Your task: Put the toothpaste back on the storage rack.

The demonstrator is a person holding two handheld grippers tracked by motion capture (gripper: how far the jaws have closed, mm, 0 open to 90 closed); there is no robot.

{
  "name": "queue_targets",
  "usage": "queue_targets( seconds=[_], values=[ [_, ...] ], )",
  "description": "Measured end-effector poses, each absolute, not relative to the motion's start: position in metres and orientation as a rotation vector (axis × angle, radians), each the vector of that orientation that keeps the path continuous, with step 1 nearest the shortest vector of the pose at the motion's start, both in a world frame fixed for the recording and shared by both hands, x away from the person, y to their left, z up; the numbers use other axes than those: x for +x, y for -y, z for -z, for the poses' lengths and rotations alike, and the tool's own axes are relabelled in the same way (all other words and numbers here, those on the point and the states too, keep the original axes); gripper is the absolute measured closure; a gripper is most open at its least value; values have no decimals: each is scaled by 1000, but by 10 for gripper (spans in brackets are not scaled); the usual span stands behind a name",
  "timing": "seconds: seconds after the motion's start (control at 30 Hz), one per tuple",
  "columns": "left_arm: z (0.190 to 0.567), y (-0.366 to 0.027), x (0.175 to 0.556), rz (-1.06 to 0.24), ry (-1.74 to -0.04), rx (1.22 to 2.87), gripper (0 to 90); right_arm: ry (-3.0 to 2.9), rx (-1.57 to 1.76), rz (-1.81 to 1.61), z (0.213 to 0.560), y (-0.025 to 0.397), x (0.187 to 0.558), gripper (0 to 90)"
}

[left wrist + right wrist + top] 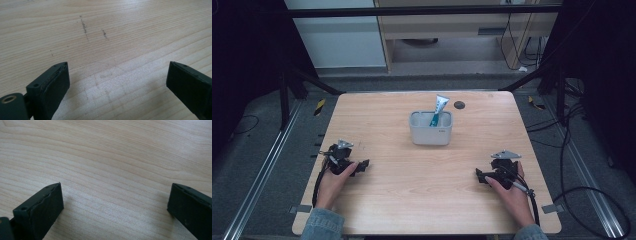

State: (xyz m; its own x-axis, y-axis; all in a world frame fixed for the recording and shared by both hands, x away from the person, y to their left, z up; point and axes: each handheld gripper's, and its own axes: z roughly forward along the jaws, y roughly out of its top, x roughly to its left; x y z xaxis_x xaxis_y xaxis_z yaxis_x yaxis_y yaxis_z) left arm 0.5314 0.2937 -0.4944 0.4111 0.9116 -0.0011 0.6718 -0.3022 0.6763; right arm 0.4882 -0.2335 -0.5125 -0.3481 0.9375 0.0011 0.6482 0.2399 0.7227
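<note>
Two hand-held grippers rest low on the worktop (387,200), one near each front corner, apparently parked clear of the middle. At the left, the left hand-held gripper (362,165) has its jaws spread wide over bare, scuffed wood. Between them, farther back, a grey tub (430,131) props a blue-and-white tube (439,107) upright. At the right, the right hand-held gripper (479,175) is likewise released and empty.

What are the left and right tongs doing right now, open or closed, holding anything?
Left tongs: open, jaws wide apart over bare table, holding nothing.
Right tongs: open, jaws wide apart over bare table, holding nothing.
</note>
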Motion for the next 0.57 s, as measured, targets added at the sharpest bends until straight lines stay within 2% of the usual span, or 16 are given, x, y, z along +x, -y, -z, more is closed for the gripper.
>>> queue_targets(
  seconds=[0.57],
  values=[
    [508,-294,538,-561,-1292,2046,0,-2083,1449,-891,512,233,488,5]
  ],
)
